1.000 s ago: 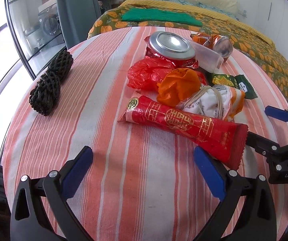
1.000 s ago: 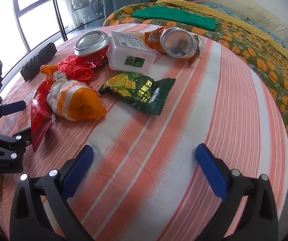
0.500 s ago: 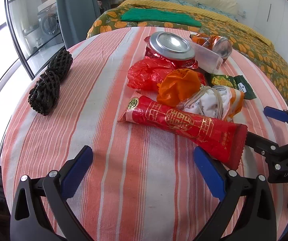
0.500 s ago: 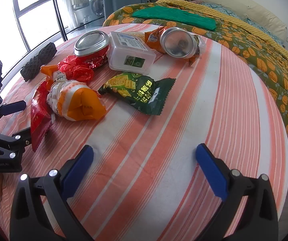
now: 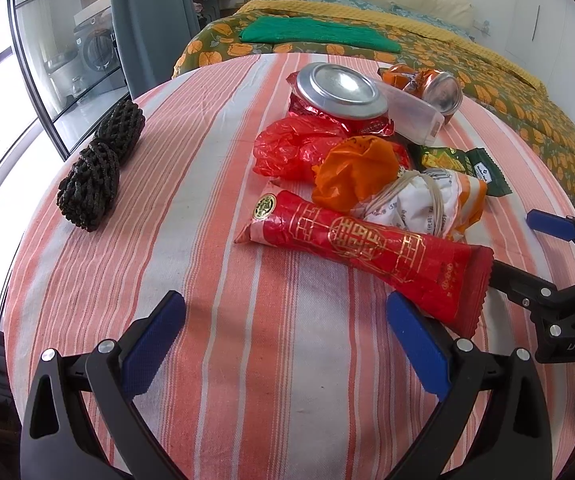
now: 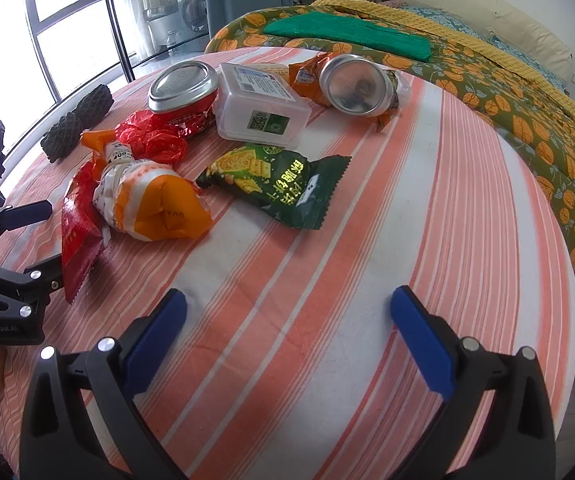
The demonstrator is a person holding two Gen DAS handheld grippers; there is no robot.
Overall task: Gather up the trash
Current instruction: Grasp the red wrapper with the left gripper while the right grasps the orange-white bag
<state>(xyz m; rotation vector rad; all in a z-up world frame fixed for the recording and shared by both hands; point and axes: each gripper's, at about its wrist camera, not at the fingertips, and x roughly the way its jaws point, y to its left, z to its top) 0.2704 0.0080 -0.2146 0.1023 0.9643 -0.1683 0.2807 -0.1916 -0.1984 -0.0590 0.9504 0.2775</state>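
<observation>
Trash lies in a pile on a round striped table (image 5: 247,360). A long red wrapper (image 5: 367,248) is nearest, with an orange-and-white bag (image 5: 419,204), a crumpled red bag (image 5: 295,148), a red can (image 5: 339,92), a clear plastic box (image 6: 259,108), a green cracker packet (image 6: 279,184) and a second can (image 6: 355,84) behind. My left gripper (image 5: 283,340) is open and empty, just short of the red wrapper. My right gripper (image 6: 287,340) is open and empty, in front of the green packet.
A black knotted net roll (image 5: 99,168) lies at the table's left side. A bed with an orange-patterned cover (image 6: 487,80) and a green cloth (image 6: 347,32) stands behind the table. Glass doors (image 5: 47,60) are at the left.
</observation>
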